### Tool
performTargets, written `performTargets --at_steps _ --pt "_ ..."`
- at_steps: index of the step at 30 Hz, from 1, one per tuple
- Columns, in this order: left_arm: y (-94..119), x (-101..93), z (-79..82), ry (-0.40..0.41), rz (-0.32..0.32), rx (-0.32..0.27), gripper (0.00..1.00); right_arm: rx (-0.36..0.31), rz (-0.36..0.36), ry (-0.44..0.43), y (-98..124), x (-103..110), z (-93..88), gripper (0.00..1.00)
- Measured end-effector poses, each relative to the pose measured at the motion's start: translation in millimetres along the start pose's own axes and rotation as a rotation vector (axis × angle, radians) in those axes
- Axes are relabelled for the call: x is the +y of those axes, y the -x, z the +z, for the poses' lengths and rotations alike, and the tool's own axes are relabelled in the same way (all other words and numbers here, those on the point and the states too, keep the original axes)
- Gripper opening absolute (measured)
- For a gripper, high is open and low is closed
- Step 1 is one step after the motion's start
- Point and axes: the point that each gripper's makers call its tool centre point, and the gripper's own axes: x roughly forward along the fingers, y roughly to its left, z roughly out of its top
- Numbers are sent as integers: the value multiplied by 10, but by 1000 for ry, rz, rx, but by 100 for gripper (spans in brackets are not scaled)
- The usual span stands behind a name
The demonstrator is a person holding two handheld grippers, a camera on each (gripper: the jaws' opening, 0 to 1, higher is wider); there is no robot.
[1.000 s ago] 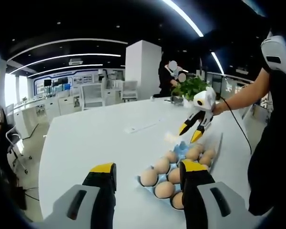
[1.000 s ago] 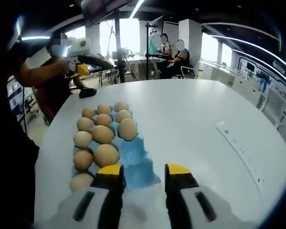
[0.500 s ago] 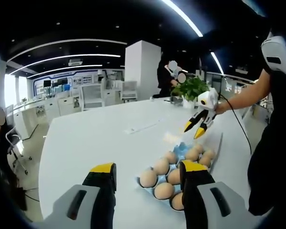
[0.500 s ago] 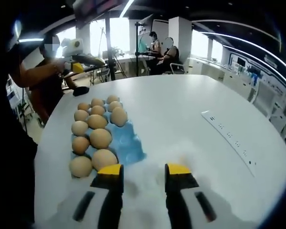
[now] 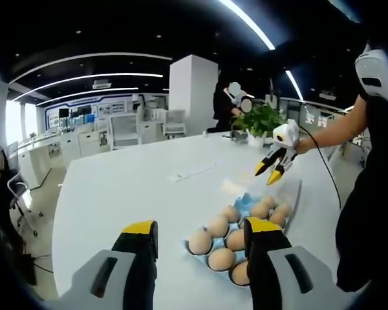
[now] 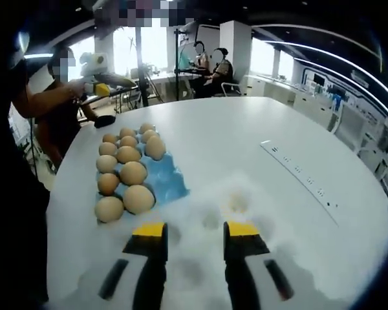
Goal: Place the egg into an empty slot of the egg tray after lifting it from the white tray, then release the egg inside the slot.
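A blue egg tray [image 6: 169, 187] lies on the white table, with several brown eggs [image 6: 133, 173] in its left rows and bare slots on its right. Just in front of it is a pale, blurred white tray [image 6: 210, 219] with hollows; one hollow holds a pale round shape [image 6: 237, 201]. My right gripper [image 6: 195, 231] is open and holds nothing, its jaws over the white tray. In the left gripper view, the blue egg tray [image 5: 244, 201] and its eggs [image 5: 218, 225] lie beyond my open left gripper [image 5: 200, 227]. The right gripper [image 5: 272, 170] hangs open above the tray's far end.
A long white power strip [image 6: 299, 179] lies on the table to the right. A potted plant [image 5: 258, 120] stands at the far table edge. People sit beyond the table [image 6: 210, 64]. The left gripper [image 6: 107, 85] shows past the egg tray, in a hand.
My right gripper has drawn back from the blue egg tray, so the white tray now lies under its jaws. In the left gripper view it rose and drifted right. The left gripper stayed put.
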Motion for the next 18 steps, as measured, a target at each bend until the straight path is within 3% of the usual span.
performTargets --at_steps 18 --pt "-9 2 18 -1 -2 -6 54 48 -137 -59 431 -331 -353 34"
